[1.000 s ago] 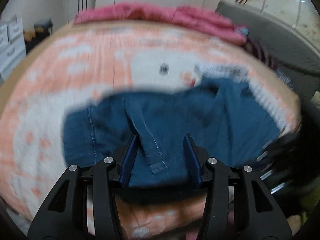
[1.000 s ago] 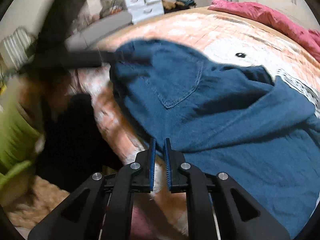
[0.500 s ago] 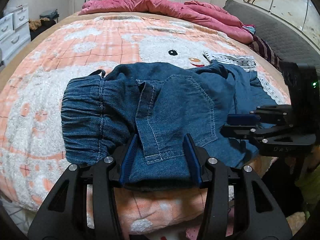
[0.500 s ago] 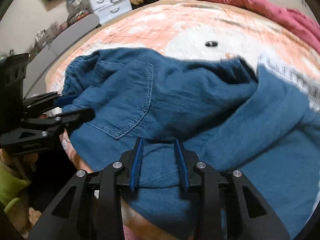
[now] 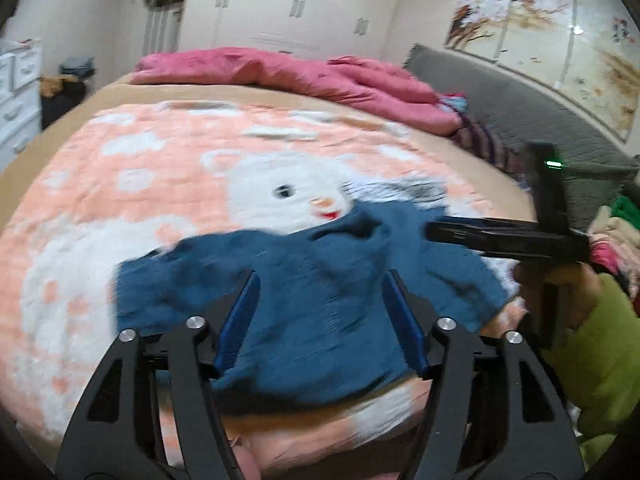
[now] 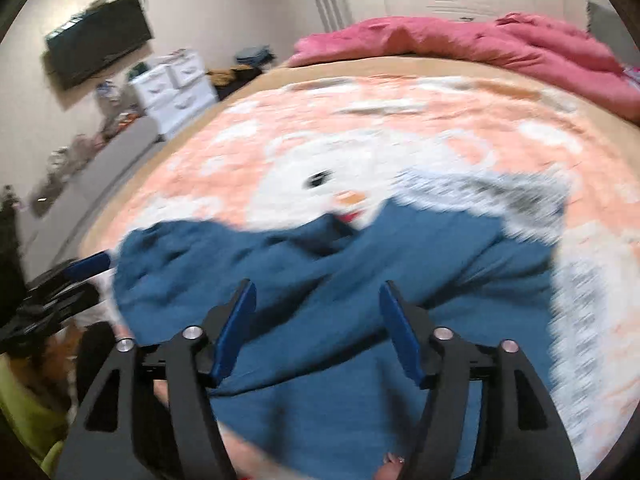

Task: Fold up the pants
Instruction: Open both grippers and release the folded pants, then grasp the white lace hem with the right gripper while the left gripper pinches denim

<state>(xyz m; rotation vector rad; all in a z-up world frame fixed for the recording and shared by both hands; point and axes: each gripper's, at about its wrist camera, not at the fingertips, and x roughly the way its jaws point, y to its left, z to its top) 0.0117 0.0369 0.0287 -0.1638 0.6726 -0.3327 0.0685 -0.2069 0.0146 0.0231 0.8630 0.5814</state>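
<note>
Both tools now stand with jaws wide apart and nothing between them: the left tool (image 5: 320, 312) frames the near edge of the pants (image 5: 304, 304), and the right tool (image 6: 318, 320) does the same from the other side. Half a second ago the views were sharp and low, with the right jaws narrower and close over the denim; now both cameras sit higher and farther back, and the blur suggests quick motion. The pants lie in a rumpled blue heap on the bed (image 5: 120, 168), at the near edge, toward 6 o'clock of the cartoon face on the blanket (image 5: 288, 196), with the waistband end toward 9 o'clock in the left view. From the left camera, the right tool (image 5: 432, 230) reaches in at 3 o'clock, over the leg end. Judging by the loose heap, no clean fold is set yet; this reads as a release and pull-back before a fresh grip.
</note>
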